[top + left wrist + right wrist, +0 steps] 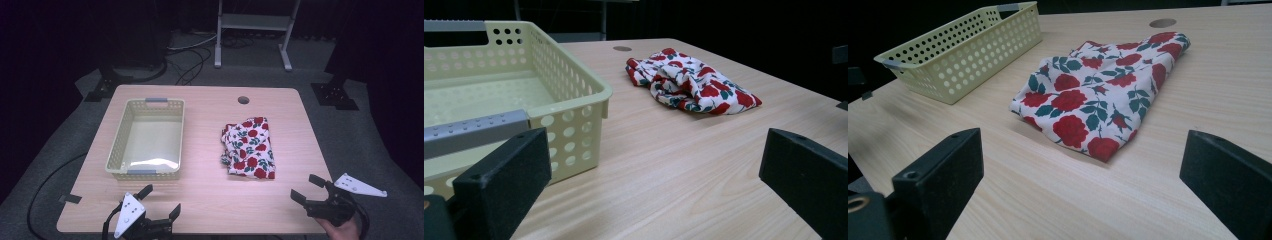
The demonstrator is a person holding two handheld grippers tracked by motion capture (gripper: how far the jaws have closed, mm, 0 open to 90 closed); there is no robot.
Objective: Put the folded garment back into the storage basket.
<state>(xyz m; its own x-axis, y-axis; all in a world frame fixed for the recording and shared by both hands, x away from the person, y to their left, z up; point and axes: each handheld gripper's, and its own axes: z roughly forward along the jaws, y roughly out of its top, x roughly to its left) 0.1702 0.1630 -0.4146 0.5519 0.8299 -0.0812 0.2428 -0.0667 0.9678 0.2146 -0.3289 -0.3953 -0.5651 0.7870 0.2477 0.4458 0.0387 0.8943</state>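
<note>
A folded cloth (249, 147) printed with red roses and green leaves lies on the right half of the wooden table (210, 190). It also appears in the left gripper view as the cloth (689, 82) and in the right gripper view as the cloth (1103, 85). A pale yellow perforated basket (116, 155) with grey handles stands empty on the left. My left gripper (160, 201) rests open at the front edge, just below the basket. My right gripper (307, 188) is open at the front right, a short way from the cloth's near corner.
A round cable hole (243, 100) sits near the table's far edge. Cables (185, 55) and a metal stand (252, 22) lie on the grey floor beyond. A dark tape strip (70, 198) marks the front left corner.
</note>
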